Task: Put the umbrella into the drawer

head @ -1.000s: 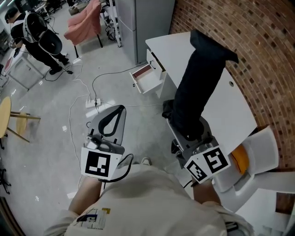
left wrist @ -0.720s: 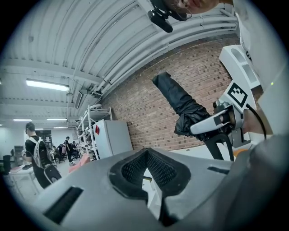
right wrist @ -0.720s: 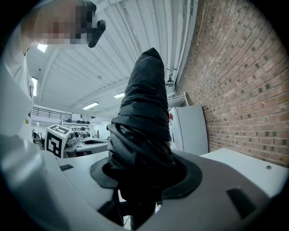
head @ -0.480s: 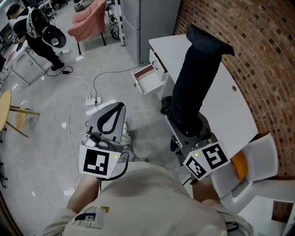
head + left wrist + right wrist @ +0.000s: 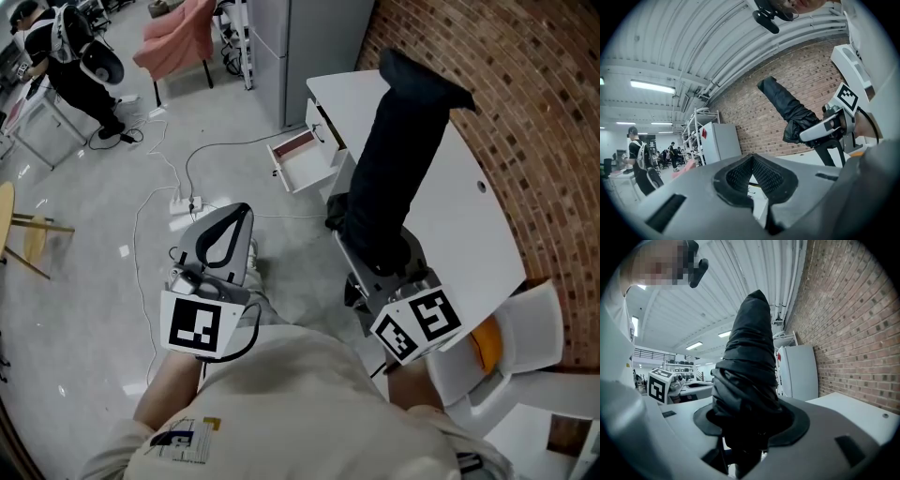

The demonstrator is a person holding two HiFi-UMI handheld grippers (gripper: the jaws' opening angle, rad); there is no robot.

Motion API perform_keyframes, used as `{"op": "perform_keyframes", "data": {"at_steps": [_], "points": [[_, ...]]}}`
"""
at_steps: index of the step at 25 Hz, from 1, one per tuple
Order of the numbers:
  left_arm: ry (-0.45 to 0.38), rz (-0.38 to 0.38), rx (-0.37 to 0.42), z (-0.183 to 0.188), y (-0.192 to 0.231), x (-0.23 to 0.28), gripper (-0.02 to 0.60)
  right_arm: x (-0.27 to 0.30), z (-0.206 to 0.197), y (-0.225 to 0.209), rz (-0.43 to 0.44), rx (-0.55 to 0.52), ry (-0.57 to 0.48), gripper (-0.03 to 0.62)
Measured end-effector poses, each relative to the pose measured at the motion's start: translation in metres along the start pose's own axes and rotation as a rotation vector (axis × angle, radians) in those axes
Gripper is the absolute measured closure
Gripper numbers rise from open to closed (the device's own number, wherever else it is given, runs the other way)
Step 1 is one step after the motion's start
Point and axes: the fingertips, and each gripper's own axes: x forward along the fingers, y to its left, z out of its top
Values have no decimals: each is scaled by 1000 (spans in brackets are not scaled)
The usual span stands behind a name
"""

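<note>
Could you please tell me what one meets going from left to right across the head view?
In order: left gripper → open drawer → umbrella → brick wall.

Workshop corner: red brick wall (image 5: 534,103), glossy pale grey floor (image 5: 84,281).

A white desk (image 5: 478,225) stands along the brick wall, with a tall grey cabinet (image 5: 300,37) at its far end and a white chair (image 5: 539,323) at its near end. White cables (image 5: 192,159) trail over the floor to a power strip (image 5: 183,202). A pink chair (image 5: 178,42) stands farther off, and the rim of a yellow round table (image 5: 7,225) shows at the left. Overhead, a ribbed white ceiling (image 5: 693,37) carries strip lights (image 5: 652,86).
</note>
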Motion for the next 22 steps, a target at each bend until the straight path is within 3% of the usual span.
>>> {"op": "perform_keyframes", "data": {"at_steps": [12,22], "points": [[11,-13,-17,-28,83,59,574,102,-8,-21,-16,18,80,367],[6,-70,-25,-30,174,136,574,210,13,-54,-61,33,122,367]]}}
